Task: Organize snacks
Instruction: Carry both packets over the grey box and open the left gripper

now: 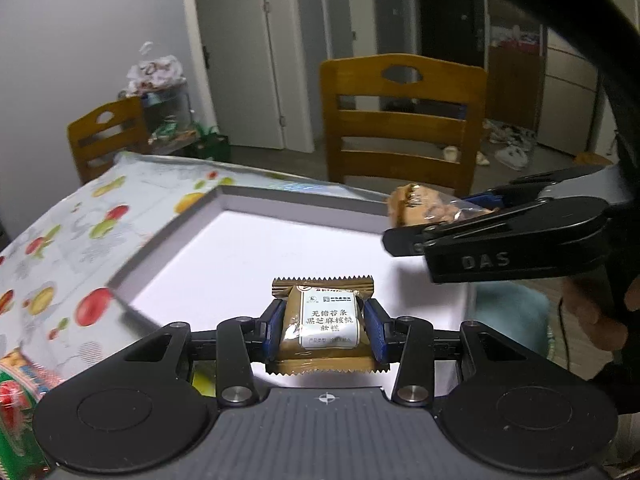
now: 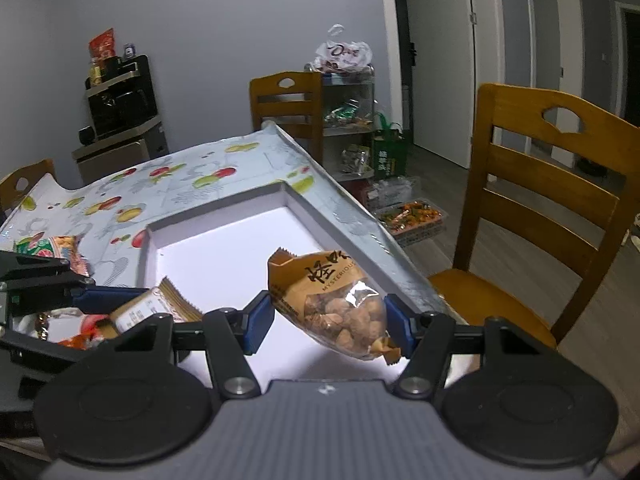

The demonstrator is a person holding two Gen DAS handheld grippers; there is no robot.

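The left gripper has its jaws clenched on a gold snack bar packet, held above the near part of a white tray. The right gripper grasps a brown nut pouch over the tray's right side. The tray lies on a fruit-patterned bench; a red-green snack bag lies left of it. A wooden chair stands beyond.

The right gripper pinches a tan bag of nuts between its blue pads, tilted above the white tray on the fruit-print tablecloth. At nine o'clock the left gripper grips a gold wrapped bar. A wooden chair stands at three o'clock.
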